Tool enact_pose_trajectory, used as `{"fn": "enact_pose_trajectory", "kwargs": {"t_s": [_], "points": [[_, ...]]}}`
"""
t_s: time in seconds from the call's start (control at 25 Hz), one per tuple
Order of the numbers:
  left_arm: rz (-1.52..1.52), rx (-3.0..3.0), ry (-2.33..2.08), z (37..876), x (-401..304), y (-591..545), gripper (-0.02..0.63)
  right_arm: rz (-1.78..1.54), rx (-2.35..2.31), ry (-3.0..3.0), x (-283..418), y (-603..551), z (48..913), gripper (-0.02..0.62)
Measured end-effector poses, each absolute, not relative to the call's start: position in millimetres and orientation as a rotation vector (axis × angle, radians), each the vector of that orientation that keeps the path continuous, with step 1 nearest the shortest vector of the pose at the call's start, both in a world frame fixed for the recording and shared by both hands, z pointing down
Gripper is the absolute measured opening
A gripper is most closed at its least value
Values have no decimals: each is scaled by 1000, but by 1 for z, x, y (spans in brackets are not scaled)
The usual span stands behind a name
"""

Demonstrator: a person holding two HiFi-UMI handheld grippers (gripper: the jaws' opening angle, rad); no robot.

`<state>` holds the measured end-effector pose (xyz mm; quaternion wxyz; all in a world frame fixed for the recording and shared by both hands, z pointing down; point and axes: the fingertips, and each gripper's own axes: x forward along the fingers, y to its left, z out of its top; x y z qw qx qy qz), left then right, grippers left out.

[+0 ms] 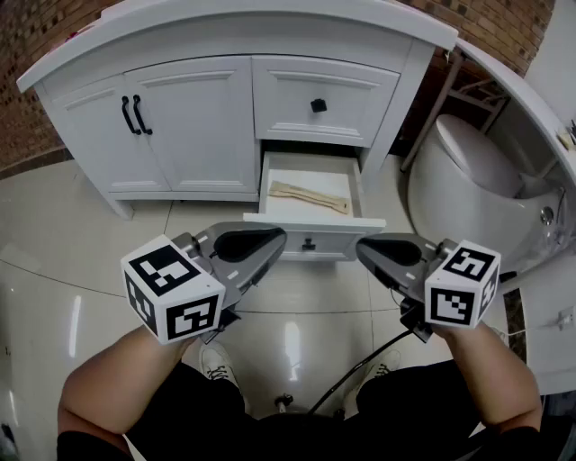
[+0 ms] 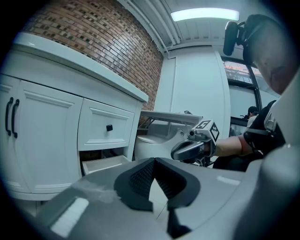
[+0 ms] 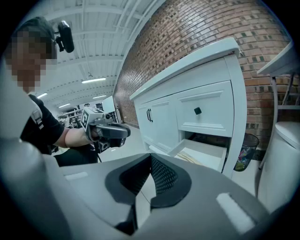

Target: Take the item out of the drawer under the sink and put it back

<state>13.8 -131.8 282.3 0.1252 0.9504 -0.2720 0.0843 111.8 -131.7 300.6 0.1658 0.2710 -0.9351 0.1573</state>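
Together, left tool [image 1: 277, 239] and right tool [image 1: 363, 251] hover closed before the drawer [image 1: 315, 222].

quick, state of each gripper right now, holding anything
left gripper: closed, holding nothing
right gripper: closed, holding nothing

A white vanity cabinet [image 1: 180, 126] with black handles stands ahead of the left tool [image 1: 274, 241], against a red brick wall [image 2: 93, 42]. Glossy cream floor tiles [image 1: 54, 234] lie beneath. A white toilet [image 1: 468, 180] sits ahead and to the right of the right tool [image 1: 364, 250]. A strip light [image 2: 206, 14] glows on the white ceiling.
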Motion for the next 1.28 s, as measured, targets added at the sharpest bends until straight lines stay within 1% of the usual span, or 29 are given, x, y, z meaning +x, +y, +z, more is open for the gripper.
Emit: {"fn": "enact_pose_trajectory", "kwargs": {"t_s": [0.32,0.68,0.88,1.04,1.28], "points": [[241,2776,-785,281,12,-133,6,318,808,-2596,107,-138,306,8],[213,2774,-759,276,13,-133,6,-17,797,-2431,94,-163,301,8],[199,2766,-757,275,10,-137,6,-215,790,-2337,91,-204,299,11],[192,2759,-759,275,9,-140,6,-191,782,-2246,92,-246,317,48],[180,2757,-760,274,6,-145,6,-184,753,-2199,78,-290,342,78]]}}
